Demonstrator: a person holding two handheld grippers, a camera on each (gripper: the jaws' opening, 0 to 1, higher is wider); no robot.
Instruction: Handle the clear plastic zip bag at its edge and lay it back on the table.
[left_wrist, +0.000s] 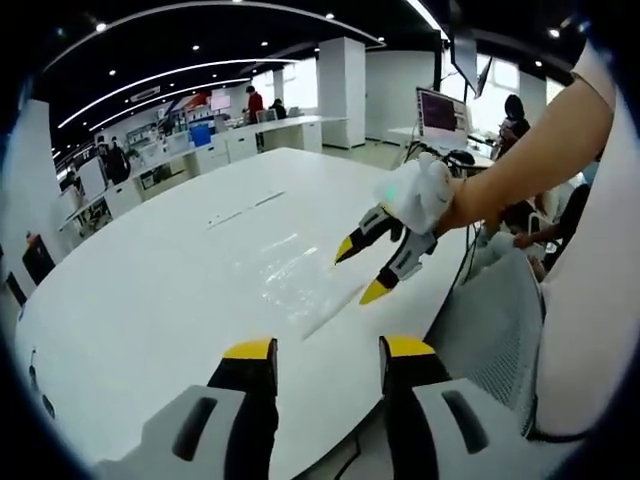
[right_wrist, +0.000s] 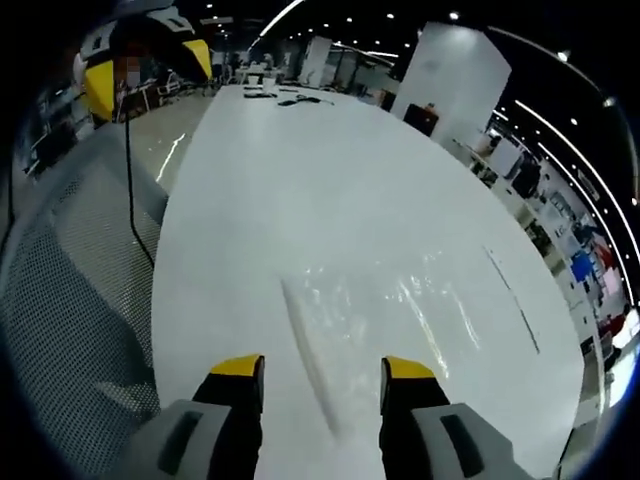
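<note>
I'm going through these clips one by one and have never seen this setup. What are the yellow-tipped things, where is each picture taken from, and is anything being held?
No robot here: a person holds a pair of hand-worked tongs in each hand, and a small camera rides on each pair, looking forward along its two yellow-tipped jaws.

In the left gripper view, the left tongs rise from the bottom, jaws apart and empty. Further off, the person's hand brings the right tongs in, also open, above the near edge of a clear plastic zip bag lying flat on the white table.

The right gripper view looks down those right tongs at the same bag; its white zip strip runs between the open jaws. Nothing is gripped. A mesh chair stands beside the table.
</note>
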